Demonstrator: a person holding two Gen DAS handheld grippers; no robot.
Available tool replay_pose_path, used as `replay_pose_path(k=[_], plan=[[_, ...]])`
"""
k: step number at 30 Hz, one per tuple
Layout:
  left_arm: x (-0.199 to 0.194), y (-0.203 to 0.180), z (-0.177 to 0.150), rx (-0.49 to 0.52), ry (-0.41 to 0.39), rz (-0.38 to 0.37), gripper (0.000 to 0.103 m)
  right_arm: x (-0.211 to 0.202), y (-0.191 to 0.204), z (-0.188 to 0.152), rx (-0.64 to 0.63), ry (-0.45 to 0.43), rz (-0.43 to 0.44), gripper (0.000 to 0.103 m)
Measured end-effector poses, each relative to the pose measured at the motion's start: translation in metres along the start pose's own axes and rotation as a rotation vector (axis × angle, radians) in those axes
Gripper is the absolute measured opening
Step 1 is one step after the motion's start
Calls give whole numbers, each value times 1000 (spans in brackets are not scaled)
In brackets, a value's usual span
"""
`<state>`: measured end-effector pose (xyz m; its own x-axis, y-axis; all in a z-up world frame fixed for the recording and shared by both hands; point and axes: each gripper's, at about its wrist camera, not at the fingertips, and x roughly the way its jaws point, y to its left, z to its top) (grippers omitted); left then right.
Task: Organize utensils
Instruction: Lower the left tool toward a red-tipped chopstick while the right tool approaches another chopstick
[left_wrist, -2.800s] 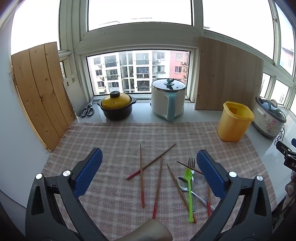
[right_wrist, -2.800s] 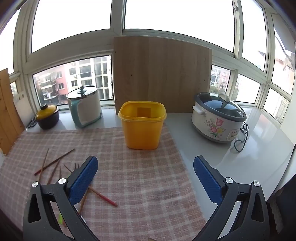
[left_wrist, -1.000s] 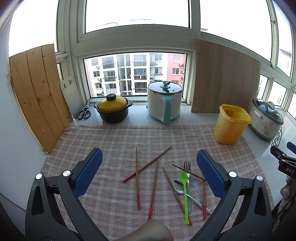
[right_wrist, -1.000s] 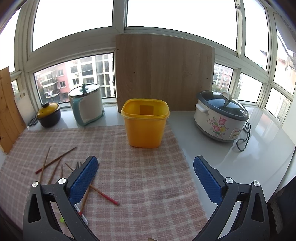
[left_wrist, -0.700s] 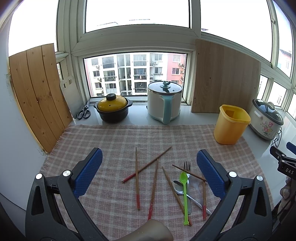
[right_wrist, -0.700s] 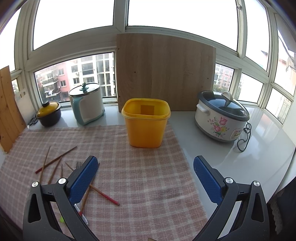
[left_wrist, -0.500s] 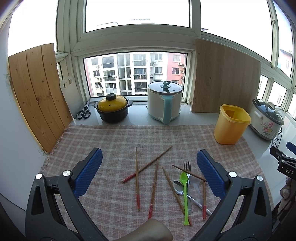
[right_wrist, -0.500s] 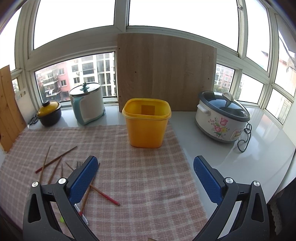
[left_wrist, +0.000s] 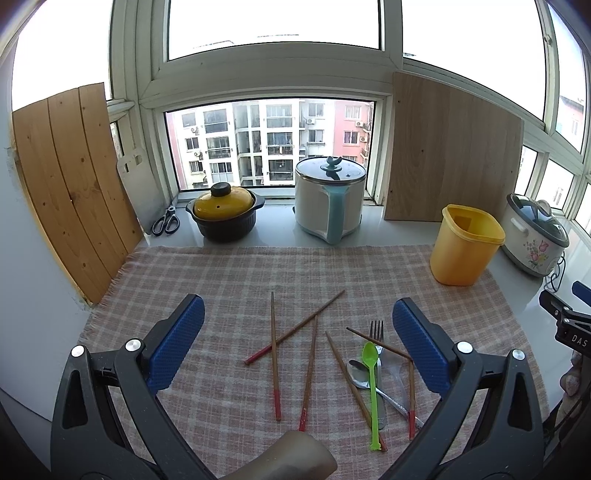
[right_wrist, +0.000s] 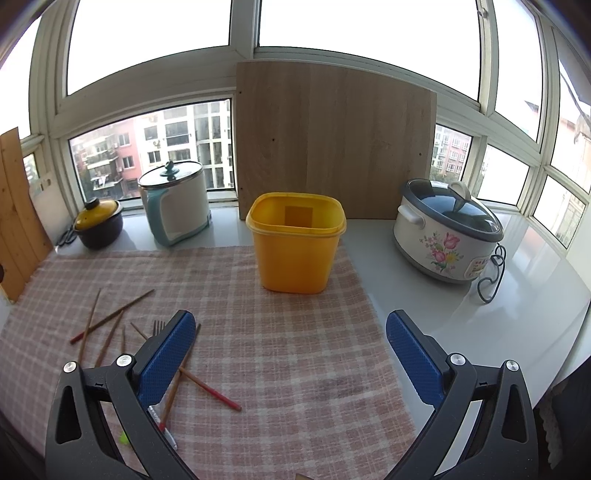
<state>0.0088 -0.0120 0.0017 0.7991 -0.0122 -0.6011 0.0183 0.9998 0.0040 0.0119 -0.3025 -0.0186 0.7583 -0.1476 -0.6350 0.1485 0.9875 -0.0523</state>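
Several red-tipped wooden chopsticks (left_wrist: 273, 350) lie scattered on the checked cloth (left_wrist: 229, 273), beside a green plastic spoon (left_wrist: 371, 384), a metal spoon (left_wrist: 360, 373) and a metal fork (left_wrist: 376, 328). My left gripper (left_wrist: 297, 339) is open and empty, held above them. The empty yellow tub (left_wrist: 463, 243) stands at the cloth's far right. In the right wrist view the tub (right_wrist: 295, 243) is straight ahead and the chopsticks (right_wrist: 110, 317) lie at the left. My right gripper (right_wrist: 286, 354) is open and empty above the cloth (right_wrist: 295, 354).
A yellow-lidded black pot (left_wrist: 225, 212), a white-and-blue cooker (left_wrist: 328, 199), scissors (left_wrist: 166, 221) and a flowered rice cooker (right_wrist: 447, 236) with its cord (right_wrist: 489, 277) stand on the sill. Wooden boards (right_wrist: 332, 140) lean on the windows. The counter edge is at the right.
Both grippers have drawn back slightly from the window since the earliest frames, so the objects look a little farther off. Nothing has been picked up or moved.
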Motion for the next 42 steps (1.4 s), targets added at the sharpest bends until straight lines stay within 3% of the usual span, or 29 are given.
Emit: replay_pose_path(k=[10, 16, 20, 23, 27, 29, 31, 36, 38, 42], plan=[[26, 20, -9, -6, 49, -9, 103, 12, 3, 0, -15, 13, 19, 102], [44, 27, -21, 40, 73, 20, 103, 26, 5, -4, -35, 34, 88, 102], [57, 36, -31, 38, 100, -14, 102, 39, 12, -8, -56, 64, 142, 102], [68, 42, -36, 39, 118, -18, 95, 49, 20, -11, -96, 90, 152, 102], [83, 49, -41, 30, 161, -50, 74, 63, 32, -14, -152, 135, 188, 102], [90, 50, -43, 32, 178, -69, 72, 67, 39, -15, -175, 151, 220, 102], [97, 49, -45, 45, 191, -86, 59, 72, 46, -16, -207, 166, 244, 102], [117, 44, -45, 59, 237, -151, 51, 85, 66, -18, -263, 210, 331, 94], [125, 42, -45, 72, 255, -167, 45, 91, 74, -19, -283, 236, 358, 86], [145, 41, -45, 74, 306, -211, 43, 105, 88, -22, -330, 287, 410, 79]])
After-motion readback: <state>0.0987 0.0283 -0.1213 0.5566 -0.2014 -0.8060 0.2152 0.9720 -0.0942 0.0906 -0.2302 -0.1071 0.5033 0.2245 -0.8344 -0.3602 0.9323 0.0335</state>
